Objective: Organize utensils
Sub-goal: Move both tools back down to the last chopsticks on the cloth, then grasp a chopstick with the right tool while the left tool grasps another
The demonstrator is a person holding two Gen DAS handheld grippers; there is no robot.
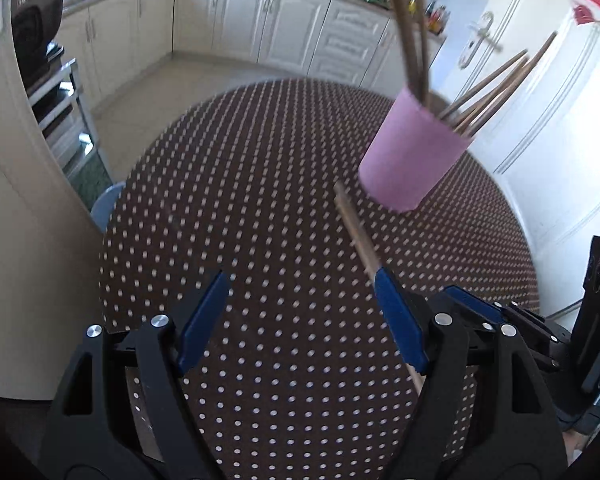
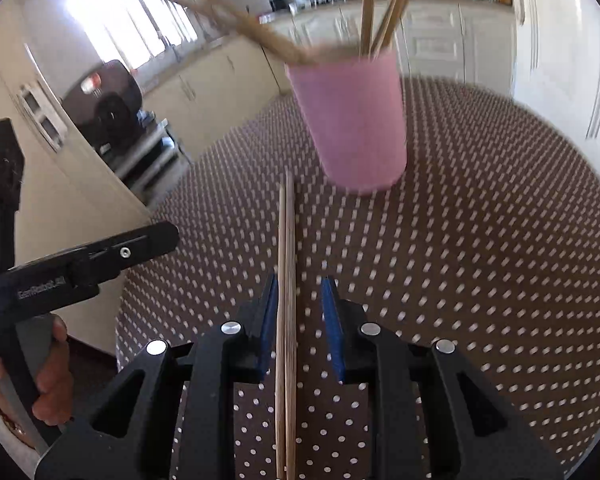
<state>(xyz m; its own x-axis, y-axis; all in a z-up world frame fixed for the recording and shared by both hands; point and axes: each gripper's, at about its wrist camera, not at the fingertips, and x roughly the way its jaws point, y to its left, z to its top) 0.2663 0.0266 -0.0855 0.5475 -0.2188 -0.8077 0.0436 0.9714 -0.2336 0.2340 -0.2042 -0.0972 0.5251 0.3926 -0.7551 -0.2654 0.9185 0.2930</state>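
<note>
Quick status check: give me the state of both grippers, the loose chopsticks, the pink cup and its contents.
Left gripper: open, holding nothing.
Right gripper: jaws partly apart, chopstick pair between them; grip unclear.
Chopstick pair: side by side, pointing toward the cup, not yet in it.
Pink cup: upright on the dotted tablecloth.
Chopsticks in cup: standing, fanned against the rim.

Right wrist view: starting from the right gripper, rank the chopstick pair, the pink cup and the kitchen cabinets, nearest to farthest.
1. Chopstick pair: between the right gripper's fingers, by its left pad.
2. Pink cup: ahead, slightly right, on the dotted tablecloth.
3. Kitchen cabinets: far background, behind the cup.
</note>
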